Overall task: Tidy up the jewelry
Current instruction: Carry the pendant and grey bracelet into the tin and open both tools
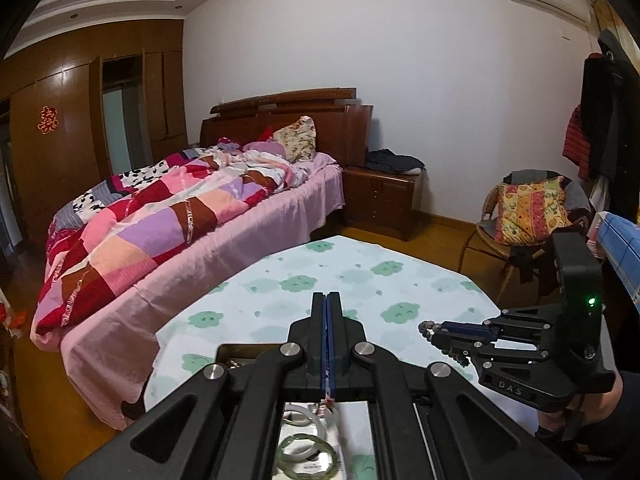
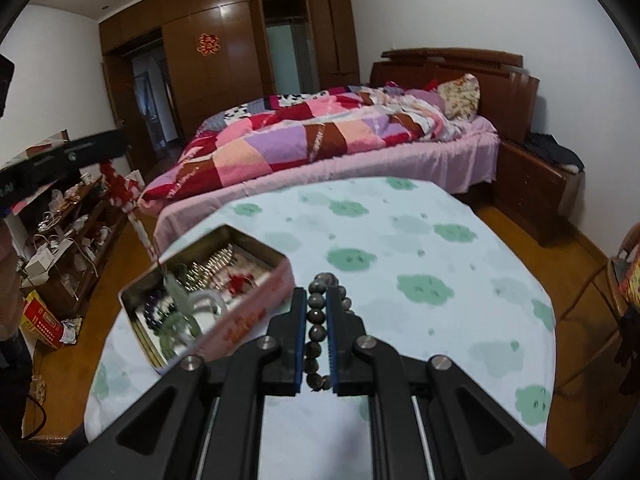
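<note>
We are in a bedroom: a bed (image 2: 360, 136) under a patchwork quilt stands against the white wall, and before it a table (image 2: 400, 248) wears a pale cloth printed with green clouds. On the table's left part sits an open jewelry tin (image 2: 224, 304), its long axis running from near left to far right, holding bangles, beads and a red tassel.

Our right hand-held gripper (image 2: 316, 300) has its jaws narrowly apart and pressed on a dark bead bracelet (image 2: 320, 312). The loop's long axis lies along the fingers, pointing away toward the bed, its far end curling just past the fingertips, above the cloth just right of the tin.

Our left hand-held gripper (image 1: 327, 298) is fully closed. Whether anything is pinched between its pads we cannot tell. Beneath it lie pale green bangles (image 1: 306, 446).
</note>
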A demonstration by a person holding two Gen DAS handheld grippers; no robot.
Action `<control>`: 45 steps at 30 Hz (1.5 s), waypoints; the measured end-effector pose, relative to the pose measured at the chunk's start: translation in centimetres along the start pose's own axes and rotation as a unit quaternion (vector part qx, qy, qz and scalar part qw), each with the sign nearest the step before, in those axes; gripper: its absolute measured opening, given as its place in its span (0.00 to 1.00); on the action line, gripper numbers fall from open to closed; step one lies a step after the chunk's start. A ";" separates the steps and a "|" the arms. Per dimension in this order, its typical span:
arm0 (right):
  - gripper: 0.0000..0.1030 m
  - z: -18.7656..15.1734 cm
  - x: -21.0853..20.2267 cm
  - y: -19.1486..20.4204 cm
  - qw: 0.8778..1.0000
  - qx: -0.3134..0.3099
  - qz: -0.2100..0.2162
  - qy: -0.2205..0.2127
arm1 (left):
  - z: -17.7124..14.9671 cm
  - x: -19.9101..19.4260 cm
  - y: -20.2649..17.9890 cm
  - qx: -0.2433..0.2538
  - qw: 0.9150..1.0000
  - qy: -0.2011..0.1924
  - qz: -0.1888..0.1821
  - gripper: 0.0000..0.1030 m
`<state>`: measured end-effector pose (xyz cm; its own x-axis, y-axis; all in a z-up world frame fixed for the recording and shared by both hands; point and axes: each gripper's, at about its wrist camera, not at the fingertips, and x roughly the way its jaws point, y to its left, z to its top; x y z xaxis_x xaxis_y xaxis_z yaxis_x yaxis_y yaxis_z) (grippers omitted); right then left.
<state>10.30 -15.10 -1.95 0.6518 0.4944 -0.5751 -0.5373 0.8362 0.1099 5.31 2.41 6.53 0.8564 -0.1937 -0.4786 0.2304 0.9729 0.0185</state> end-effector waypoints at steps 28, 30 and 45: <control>0.11 5.3 8.1 6.9 0.996 -0.064 0.056 0.024 | 0.2 5.3 6.8 -0.031 0.998 0.019 0.052 0.00; 0.11 5.5 8.5 7.2 0.996 -0.068 0.054 0.026 | 0.2 5.7 7.2 -0.035 0.998 0.021 0.055 0.00; 0.11 5.1 12.9 7.1 0.995 -0.069 0.030 0.060 | -1.0 9.4 8.1 -0.042 0.996 0.046 0.059 0.00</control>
<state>17.60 -1.58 -4.45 0.5519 0.5045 -0.6640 -0.6476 0.7609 0.0398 14.74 8.64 1.35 0.8289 -0.0683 -0.5552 0.0870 0.9962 0.0073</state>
